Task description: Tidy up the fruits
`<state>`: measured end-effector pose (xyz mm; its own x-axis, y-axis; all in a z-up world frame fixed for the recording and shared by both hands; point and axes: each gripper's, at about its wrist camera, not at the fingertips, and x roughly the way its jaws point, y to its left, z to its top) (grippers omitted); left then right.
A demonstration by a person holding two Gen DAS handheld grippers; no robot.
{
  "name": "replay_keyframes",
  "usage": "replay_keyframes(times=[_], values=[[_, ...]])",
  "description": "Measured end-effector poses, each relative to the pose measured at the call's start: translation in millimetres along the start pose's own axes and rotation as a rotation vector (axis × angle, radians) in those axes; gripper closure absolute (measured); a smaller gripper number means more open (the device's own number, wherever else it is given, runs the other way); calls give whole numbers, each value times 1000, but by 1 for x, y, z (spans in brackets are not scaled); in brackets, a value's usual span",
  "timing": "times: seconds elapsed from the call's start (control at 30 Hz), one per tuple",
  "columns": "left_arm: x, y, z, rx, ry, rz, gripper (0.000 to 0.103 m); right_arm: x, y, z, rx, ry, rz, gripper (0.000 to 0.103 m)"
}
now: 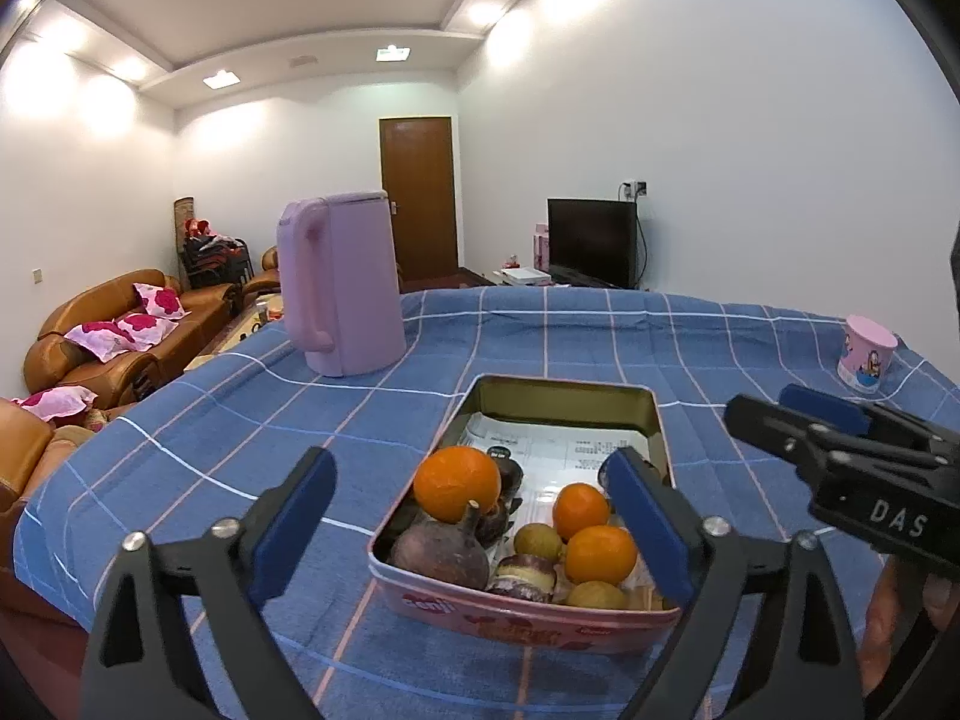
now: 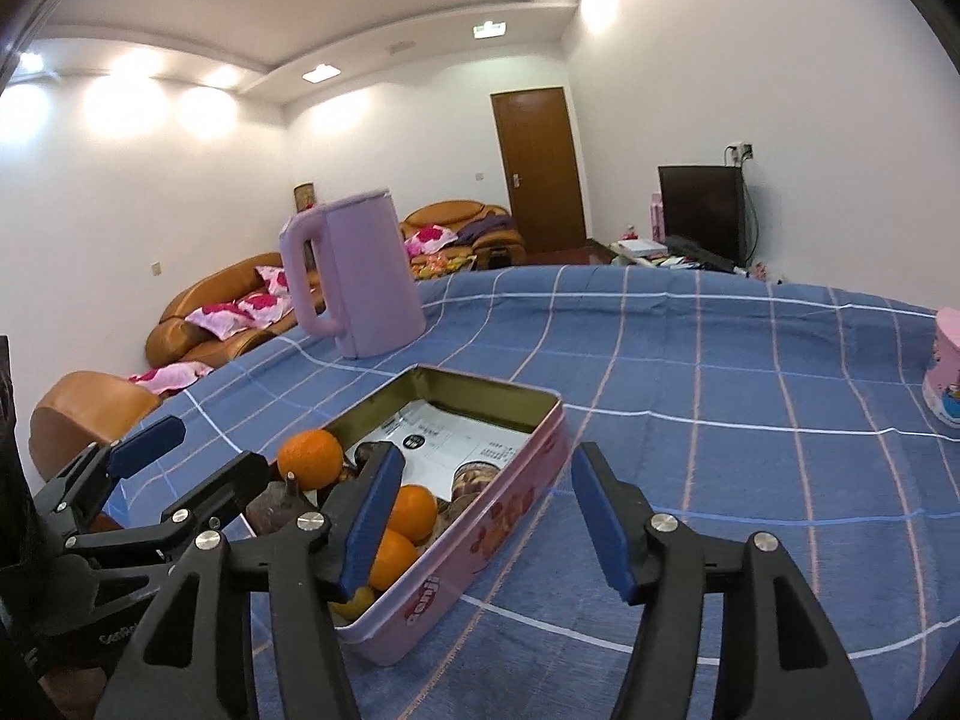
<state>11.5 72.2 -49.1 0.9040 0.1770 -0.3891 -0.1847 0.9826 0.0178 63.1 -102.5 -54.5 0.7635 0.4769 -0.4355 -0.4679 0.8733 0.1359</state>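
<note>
A pink tin box [image 1: 528, 624] [image 2: 498, 516] sits on the blue checked tablecloth, lined with printed paper. Its near end holds three oranges [image 1: 457, 483] [image 2: 310, 459], dark purple mangosteens [image 1: 441, 549], and small yellow-green fruits [image 1: 538, 542]. My left gripper [image 1: 474, 522] is open and empty, its fingers either side of the fruit end of the tin, above it. My right gripper [image 2: 489, 525] is open and empty, straddling the tin's right wall. It also shows in the left wrist view [image 1: 798, 414] at the right.
A tall pink kettle [image 1: 339, 282] [image 2: 354, 276] stands behind the tin at the left. A pink cartoon cup [image 1: 870, 354] [image 2: 948, 375] stands at the far right. The table's left edge drops toward brown sofas [image 1: 114, 330].
</note>
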Motion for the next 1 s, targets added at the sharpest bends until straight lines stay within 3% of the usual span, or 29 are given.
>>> replay_keyframes(times=[0.23,0.37,1.0], values=[[-2,-2,2,-3,-8,-1,4,-15,-2,3,-6,-34,-29,39],[-2,-2,3,-5,-8,-1,2,-25,-3,3,-11,-64,-59,29],[-8,-10,5,4,-17,-9,0,-49,-8,5,1,-99,-76,28]])
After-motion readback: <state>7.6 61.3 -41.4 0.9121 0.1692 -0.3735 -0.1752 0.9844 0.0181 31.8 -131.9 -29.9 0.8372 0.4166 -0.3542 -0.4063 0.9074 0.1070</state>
